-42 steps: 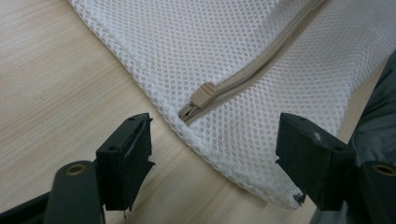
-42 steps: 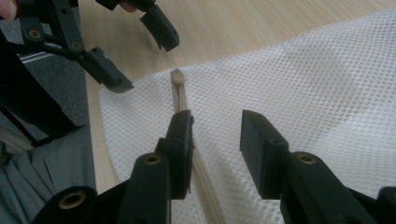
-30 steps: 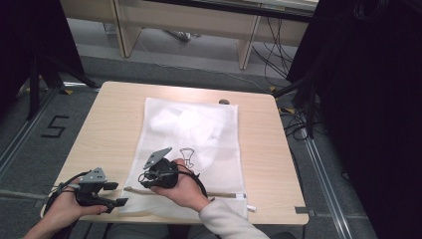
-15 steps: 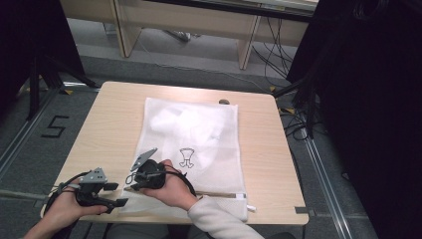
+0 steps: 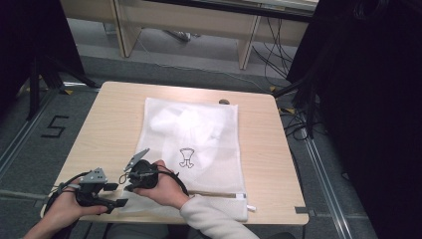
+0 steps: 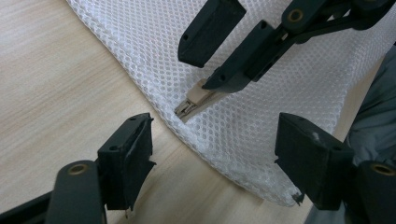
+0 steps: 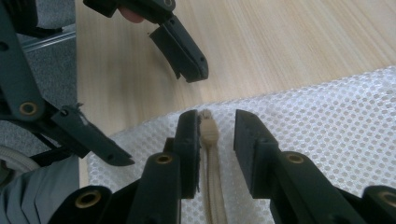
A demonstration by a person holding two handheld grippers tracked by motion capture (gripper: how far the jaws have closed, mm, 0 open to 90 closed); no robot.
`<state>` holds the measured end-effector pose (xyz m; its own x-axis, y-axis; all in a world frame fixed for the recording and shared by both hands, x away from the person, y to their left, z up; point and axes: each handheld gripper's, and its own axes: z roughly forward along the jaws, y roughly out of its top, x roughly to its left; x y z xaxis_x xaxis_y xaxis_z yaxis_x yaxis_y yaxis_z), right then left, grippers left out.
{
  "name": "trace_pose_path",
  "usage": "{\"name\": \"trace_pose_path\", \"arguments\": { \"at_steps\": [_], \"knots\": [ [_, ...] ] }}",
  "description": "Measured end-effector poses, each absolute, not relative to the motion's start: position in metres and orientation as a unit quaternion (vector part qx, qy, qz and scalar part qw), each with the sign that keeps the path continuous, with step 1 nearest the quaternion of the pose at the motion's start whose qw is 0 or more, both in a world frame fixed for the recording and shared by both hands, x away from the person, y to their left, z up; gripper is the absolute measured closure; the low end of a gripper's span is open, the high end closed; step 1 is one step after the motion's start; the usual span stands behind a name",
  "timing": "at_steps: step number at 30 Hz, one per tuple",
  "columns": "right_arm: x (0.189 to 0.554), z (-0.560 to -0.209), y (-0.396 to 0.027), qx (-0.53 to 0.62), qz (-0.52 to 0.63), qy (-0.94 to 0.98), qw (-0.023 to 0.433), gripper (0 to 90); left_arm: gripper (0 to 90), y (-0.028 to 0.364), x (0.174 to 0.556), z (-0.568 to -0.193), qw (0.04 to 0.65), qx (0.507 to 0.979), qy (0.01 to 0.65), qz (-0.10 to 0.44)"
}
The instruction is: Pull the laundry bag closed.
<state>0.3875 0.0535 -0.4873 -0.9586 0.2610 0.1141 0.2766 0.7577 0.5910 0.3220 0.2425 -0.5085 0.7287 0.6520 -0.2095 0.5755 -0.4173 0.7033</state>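
A white mesh bag [image 5: 199, 134] lies flat on the wooden table [image 5: 114, 114], its beige zipper [image 5: 219, 194] running along the near edge. My right gripper [image 5: 128, 181] is at the bag's near left corner. Its jaws [image 7: 217, 126] stand a little apart astride the zipper's end [image 7: 209, 133]; one pad touches it, the other stays clear. My left gripper [image 5: 117, 195] rests wide open just left of that corner. In the left gripper view its jaws [image 6: 217, 140] frame the bag's edge and the zipper end [image 6: 194, 100], with the right gripper [image 6: 205, 60] beyond.
A small black drawing [image 5: 187, 157] marks the bag's middle. A dark little object [image 5: 224, 102] lies at the table's far edge. The table's front edge [image 5: 278, 219] runs close under both hands. Bare wood [image 5: 107, 134] stretches left of the bag.
My right hand has slid left along the bag's near edge and sunk a little, ending beside the left gripper. The left hand has stayed where it was.
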Motion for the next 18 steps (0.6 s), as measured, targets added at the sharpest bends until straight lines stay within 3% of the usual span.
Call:
{"name": "trace_pose_path", "arguments": {
  "at_steps": [12, 18],
  "knots": [
    [0.3896, -0.4946, 0.0598, -0.149, -0.308, -0.939, 0.020, 69.2, 27.2, 0.2427, 0.3225, -0.5088, 0.396, 0.842, 0.364, 0.047],
    [0.3889, -0.4946, 0.0642, -0.133, -0.308, -0.942, 0.018, 81.5, 27.2, 0.2421, 0.3222, -0.5090, 0.398, 0.840, 0.366, 0.044]
  ]
}}
